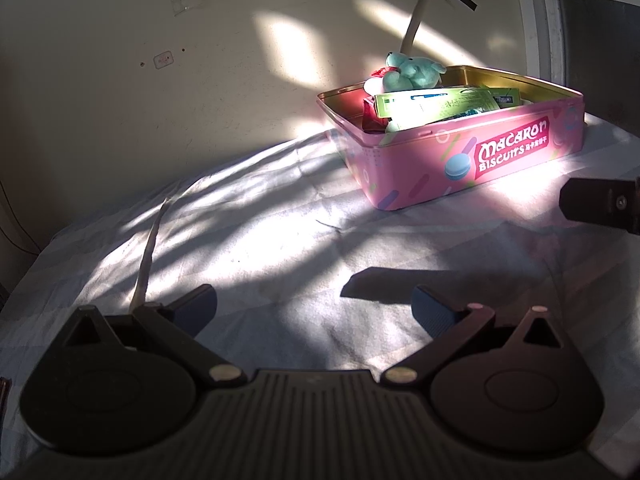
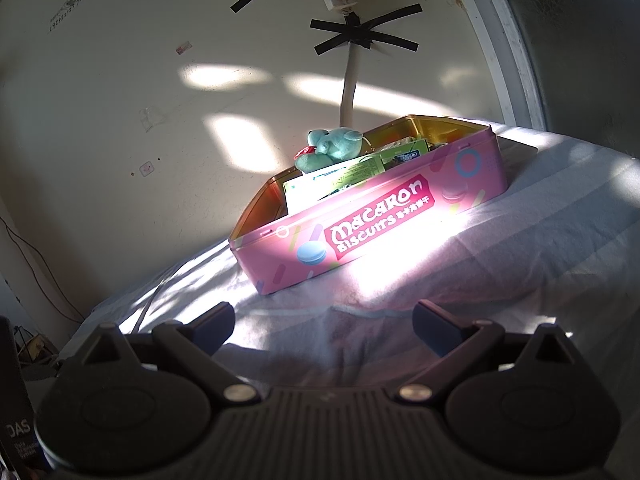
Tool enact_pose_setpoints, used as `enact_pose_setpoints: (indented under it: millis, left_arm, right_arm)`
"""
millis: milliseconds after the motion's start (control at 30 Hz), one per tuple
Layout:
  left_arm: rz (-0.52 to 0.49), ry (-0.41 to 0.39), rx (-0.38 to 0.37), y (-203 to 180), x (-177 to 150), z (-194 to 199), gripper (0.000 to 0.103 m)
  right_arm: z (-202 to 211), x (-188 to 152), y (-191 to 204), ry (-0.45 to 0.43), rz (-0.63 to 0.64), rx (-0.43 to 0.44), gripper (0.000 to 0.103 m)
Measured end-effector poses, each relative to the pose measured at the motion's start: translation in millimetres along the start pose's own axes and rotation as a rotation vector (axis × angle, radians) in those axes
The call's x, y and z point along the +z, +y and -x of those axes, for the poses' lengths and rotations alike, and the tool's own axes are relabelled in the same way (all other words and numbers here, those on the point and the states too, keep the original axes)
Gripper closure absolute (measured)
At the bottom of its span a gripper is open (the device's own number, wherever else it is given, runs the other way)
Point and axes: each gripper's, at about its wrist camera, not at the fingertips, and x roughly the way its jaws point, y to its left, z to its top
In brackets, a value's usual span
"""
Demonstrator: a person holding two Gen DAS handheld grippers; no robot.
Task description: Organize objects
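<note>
Left wrist view: left hand-held gripper (image 1: 314, 308) wide open, empty, above the sheet (image 1: 248, 248). Right hand-held gripper (image 2: 323, 326) likewise. Pink tin (image 2: 372, 228) ahead holds a teddy bear (image 2: 328, 152) and green boxes (image 2: 360, 168).

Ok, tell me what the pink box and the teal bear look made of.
Pink box: likely printed metal tin, judging by the glossy gold inner wall and the rolled rim. Teal bear: soft plush fabric with a fuzzy, matte surface, probably stuffed.
</note>
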Motion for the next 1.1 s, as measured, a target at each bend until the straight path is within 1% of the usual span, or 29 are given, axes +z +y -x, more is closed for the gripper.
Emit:
enact_pose_setpoints:
  millis: [900,1100]
  left_arm:
    - [-0.007,0.005,-0.002,-3.0,-0.8,-1.4,0.0]
    - [-0.001,0.008,-0.011,-3.1,0.4,-0.7,0.0]
  right_arm:
    - [-1.9,-4.4,1.0,-0.001,-0.025,-0.014,0.004]
    - [0.7,-4.3,2.8,-0.015,-0.022,-0.021,0.004]
